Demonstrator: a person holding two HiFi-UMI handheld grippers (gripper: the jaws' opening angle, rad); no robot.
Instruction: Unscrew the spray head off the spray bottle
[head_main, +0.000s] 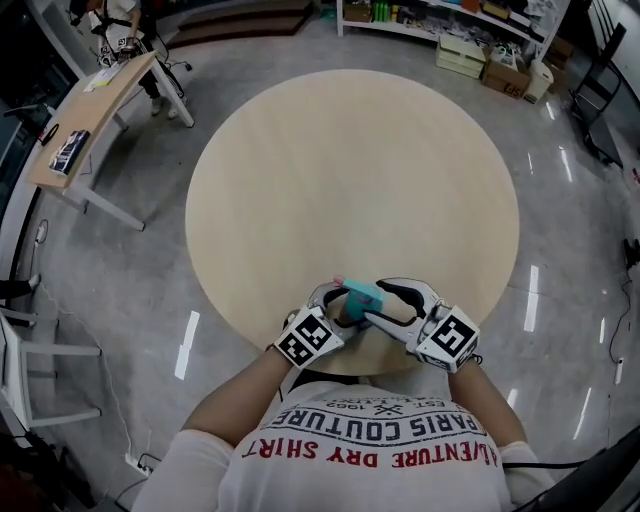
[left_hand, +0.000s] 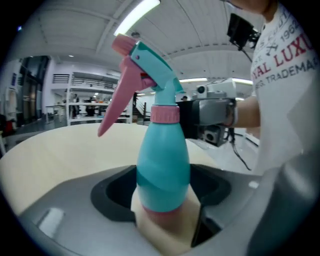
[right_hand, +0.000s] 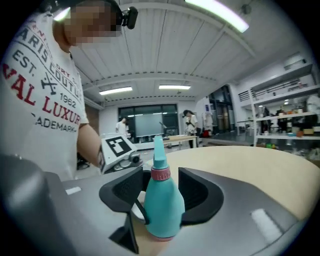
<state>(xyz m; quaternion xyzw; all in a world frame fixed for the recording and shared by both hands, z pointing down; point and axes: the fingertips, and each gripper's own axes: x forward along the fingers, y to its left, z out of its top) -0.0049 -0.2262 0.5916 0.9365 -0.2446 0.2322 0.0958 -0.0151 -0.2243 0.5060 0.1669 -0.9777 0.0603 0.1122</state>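
A teal spray bottle (left_hand: 164, 165) with a pink collar (left_hand: 165, 114) and a teal-and-pink spray head (left_hand: 135, 75) stands upright near the round table's front edge (head_main: 362, 296). My left gripper (head_main: 340, 302) is shut on the bottle's lower body, its pads against both sides (left_hand: 162, 200). My right gripper (head_main: 386, 300) comes from the opposite side at neck height. Its jaws stand open around the collar (right_hand: 160, 173), with a gap on each side (right_hand: 161, 192). In the left gripper view the right gripper (left_hand: 207, 120) shows just behind the collar. The spray head sits on the bottle.
The round wooden table (head_main: 350, 170) is bare apart from the bottle. A long desk (head_main: 95, 110) stands at the far left, shelves with boxes (head_main: 470, 50) at the far right, and a white frame (head_main: 30, 370) at the left edge.
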